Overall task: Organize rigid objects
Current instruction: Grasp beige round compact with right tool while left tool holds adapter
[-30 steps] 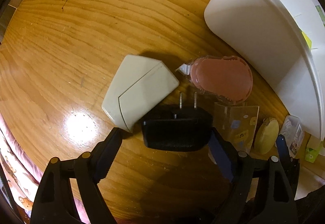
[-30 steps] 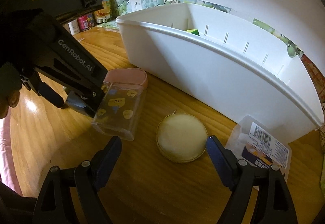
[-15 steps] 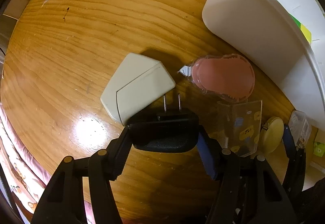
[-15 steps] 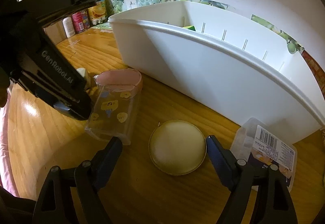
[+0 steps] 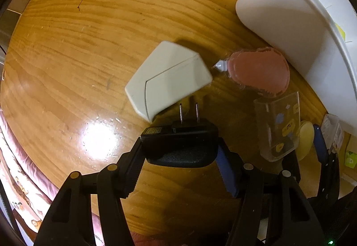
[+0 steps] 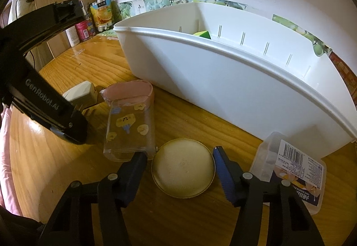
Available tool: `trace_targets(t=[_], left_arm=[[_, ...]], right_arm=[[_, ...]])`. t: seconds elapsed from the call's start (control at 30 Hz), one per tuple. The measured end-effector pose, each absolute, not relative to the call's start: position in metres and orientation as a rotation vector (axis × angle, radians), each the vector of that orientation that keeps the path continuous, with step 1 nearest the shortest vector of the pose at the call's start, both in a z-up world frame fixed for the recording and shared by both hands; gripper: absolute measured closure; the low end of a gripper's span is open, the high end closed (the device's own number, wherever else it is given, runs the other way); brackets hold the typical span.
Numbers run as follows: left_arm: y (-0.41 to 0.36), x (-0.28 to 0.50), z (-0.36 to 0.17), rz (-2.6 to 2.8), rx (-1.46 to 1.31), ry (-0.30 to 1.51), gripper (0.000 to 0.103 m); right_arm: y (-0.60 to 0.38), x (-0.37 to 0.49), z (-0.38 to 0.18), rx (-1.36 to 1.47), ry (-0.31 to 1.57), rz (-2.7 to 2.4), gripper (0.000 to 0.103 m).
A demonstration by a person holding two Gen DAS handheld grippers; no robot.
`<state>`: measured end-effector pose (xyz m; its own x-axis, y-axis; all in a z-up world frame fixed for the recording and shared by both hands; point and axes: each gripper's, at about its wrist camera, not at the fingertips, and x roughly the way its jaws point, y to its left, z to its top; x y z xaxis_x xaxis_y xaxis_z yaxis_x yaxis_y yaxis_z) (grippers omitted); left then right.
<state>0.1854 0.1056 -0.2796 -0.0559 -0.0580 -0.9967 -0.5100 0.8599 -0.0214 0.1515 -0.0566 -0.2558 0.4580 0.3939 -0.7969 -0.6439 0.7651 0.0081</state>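
My left gripper [image 5: 180, 150] is shut on a black plug adapter [image 5: 180, 143] and holds it above the wooden table, prongs pointing forward. Ahead of it lies a white wedge-shaped box [image 5: 167, 78]. My right gripper [image 6: 179, 156] has closed in around a round cream tin [image 6: 183, 171] lying flat on the table, its fingers close on either side; contact is unclear. A clear case with a pink lid [image 6: 129, 121] lies just left of the tin, also in the left wrist view [image 5: 261, 72]. The white storage bin [image 6: 223, 72] stands behind.
A small clear plastic box with a barcode label [image 6: 290, 165] lies right of the tin. A green and yellow object [image 6: 202, 34] sits inside the bin. Cans and packets [image 6: 93, 20] stand at the far table edge by the wall.
My left gripper closed on the black adapter and lifted it off the table. My right gripper moved forward and narrowed around the round tin.
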Motion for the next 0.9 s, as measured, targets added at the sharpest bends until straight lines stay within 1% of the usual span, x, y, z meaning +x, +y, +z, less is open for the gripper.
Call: trace_targets(t=[0.53, 0.9], left_arm=[[0.119, 0.123, -0.284, 0.411, -0.496, 1.605, 0.038], [0.115, 0.085, -0.287, 0.422, -0.524, 1.595, 0.038]], right_arm=[[-0.065, 0.143, -0.257, -0.327, 0.925, 0.670, 0.042], [-0.083, 0.126, -0.256, -0.353, 0.941, 0.707, 0.042]])
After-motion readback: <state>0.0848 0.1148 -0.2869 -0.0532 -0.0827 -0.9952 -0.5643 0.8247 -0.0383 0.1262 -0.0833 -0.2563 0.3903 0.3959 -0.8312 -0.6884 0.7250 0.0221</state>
